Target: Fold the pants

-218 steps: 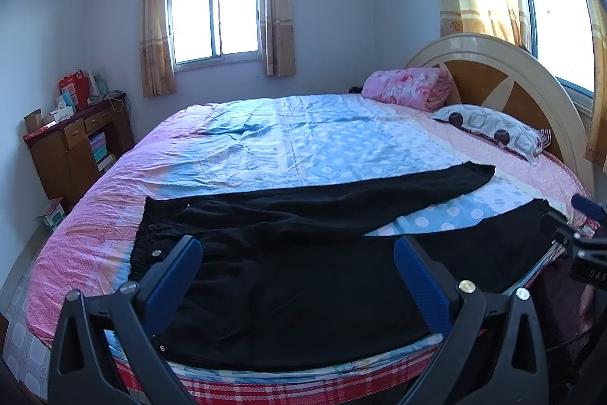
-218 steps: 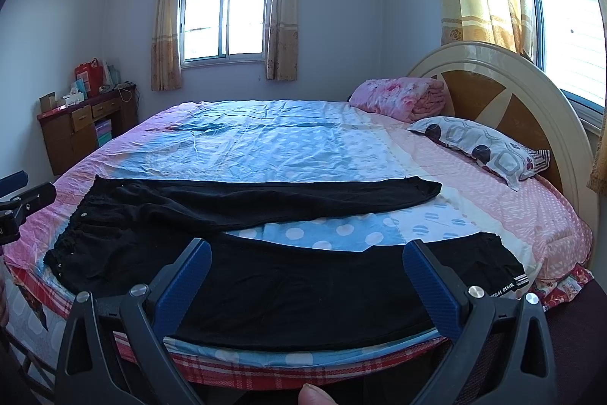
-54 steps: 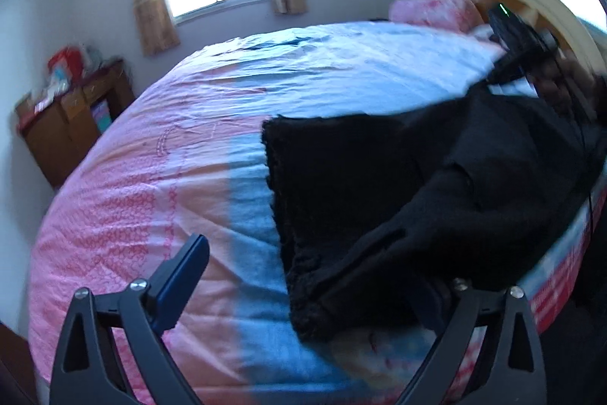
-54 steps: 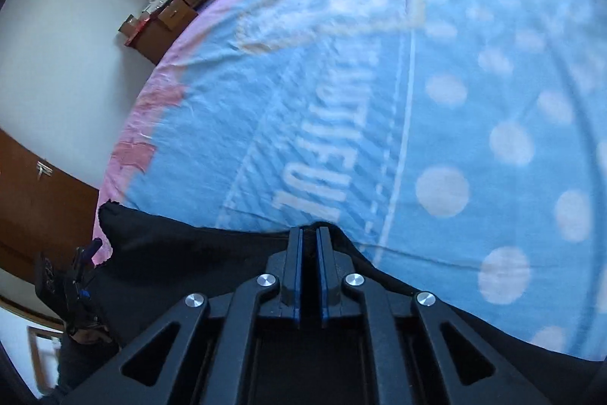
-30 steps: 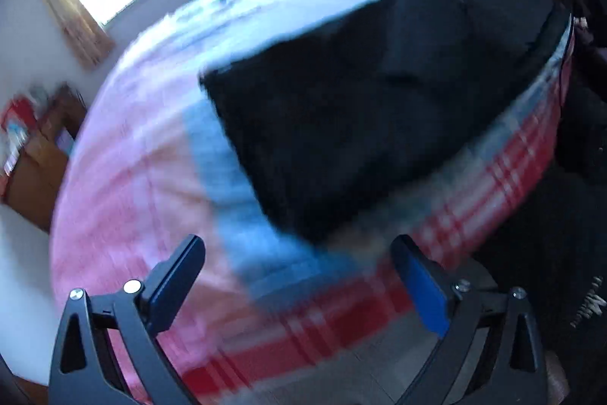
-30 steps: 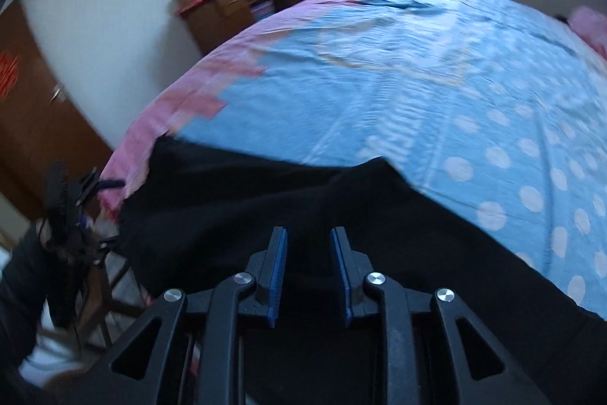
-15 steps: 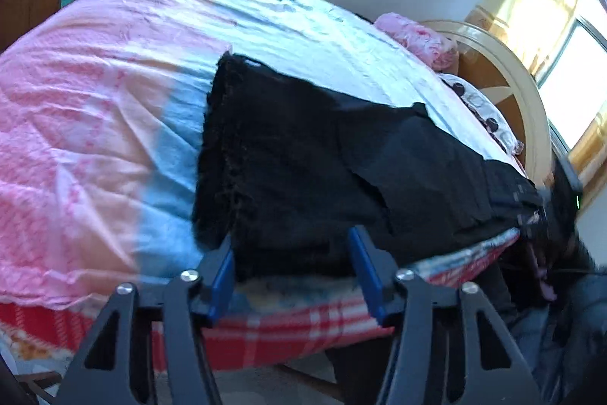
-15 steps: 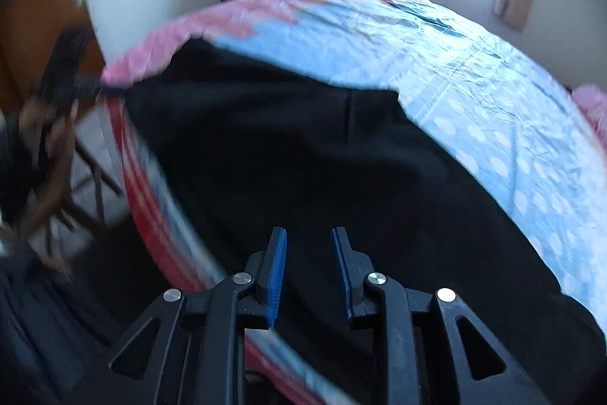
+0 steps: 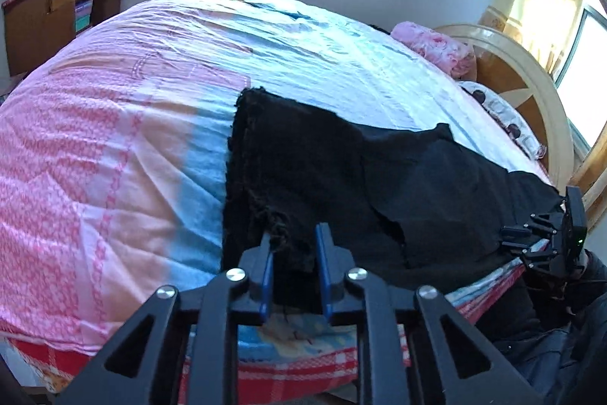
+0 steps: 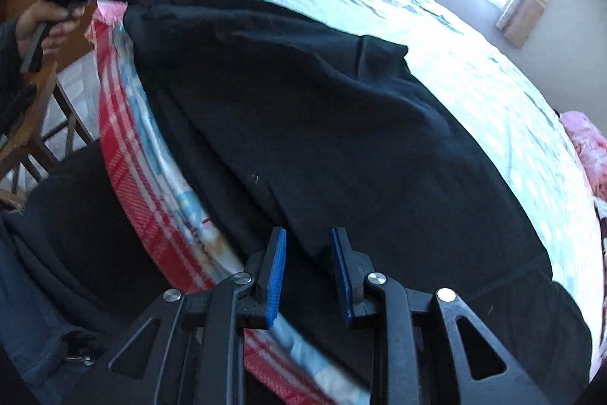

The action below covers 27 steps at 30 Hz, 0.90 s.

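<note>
Lying lengthwise along bed [image 9: 114, 147] edge: pants [image 9: 341, 177] | left fingers [image 9: 265, 264] pinching waistband | right fingers [image 10: 279, 264] ajar, empty

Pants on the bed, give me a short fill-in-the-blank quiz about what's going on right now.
1. The pants are colored ____.
2. They lie along the ____ edge of the bed.
3. The left gripper is at the ____ end of the pants.
4. The right gripper has its jaws ____.

Answers: black; near; waistband; open

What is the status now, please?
Left tool part-closed around pants waist edge. Right tool part-open at other end. Pants lie on bed. Nothing blocking.
</note>
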{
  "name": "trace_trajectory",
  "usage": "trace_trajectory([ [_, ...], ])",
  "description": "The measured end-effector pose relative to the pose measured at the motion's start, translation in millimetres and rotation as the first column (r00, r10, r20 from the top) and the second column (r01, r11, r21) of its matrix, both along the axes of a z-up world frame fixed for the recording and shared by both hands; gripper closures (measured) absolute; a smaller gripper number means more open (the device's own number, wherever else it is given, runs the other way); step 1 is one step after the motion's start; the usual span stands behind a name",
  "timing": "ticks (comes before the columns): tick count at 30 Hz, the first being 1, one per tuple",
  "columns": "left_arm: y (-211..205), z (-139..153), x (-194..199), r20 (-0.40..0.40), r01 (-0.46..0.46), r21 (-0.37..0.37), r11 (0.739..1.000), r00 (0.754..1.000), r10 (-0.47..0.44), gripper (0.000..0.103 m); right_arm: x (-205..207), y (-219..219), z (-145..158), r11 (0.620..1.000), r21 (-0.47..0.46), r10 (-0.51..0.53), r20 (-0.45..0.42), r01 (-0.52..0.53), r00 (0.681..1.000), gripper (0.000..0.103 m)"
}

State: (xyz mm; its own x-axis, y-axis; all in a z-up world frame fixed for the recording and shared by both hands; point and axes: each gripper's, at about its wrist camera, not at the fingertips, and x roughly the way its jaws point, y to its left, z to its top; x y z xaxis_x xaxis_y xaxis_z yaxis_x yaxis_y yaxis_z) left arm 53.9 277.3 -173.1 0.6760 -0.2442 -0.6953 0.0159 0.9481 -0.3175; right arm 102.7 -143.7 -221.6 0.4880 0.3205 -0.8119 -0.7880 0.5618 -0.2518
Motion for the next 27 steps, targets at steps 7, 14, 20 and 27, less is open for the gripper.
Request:
trace_trajectory([
  [7, 8, -4, 10, -0.009, -0.007, 0.023, 1.000, 1.000, 0.008, 0.084, 3, -7, 21, 0.996, 0.087, -0.018, -0.091, 0.026, 0.996, 0.100],
  [14, 26, -12, 6, 0.003, -0.053, 0.024, 0.998, 0.999, 0.053, 0.092, -4, -11, -1, 1.000, 0.027, -0.012, -0.157, 0.017, 0.988, 0.100],
  [20, 25, -2, 1, 0.030, -0.105, 0.074, 0.992, 0.994, 0.103, 0.090, -8, -7, -4, 1.000, 0.015, 0.005, -0.151, -0.002, 0.988, 0.100],
  [27, 5, 21, 23, 0.087, -0.086, 0.122, 0.989, 0.993, 0.075, 0.084, -3, -9, -10, 0.999, 0.045, -0.008, -0.166, 0.016, 0.986, 0.100],
])
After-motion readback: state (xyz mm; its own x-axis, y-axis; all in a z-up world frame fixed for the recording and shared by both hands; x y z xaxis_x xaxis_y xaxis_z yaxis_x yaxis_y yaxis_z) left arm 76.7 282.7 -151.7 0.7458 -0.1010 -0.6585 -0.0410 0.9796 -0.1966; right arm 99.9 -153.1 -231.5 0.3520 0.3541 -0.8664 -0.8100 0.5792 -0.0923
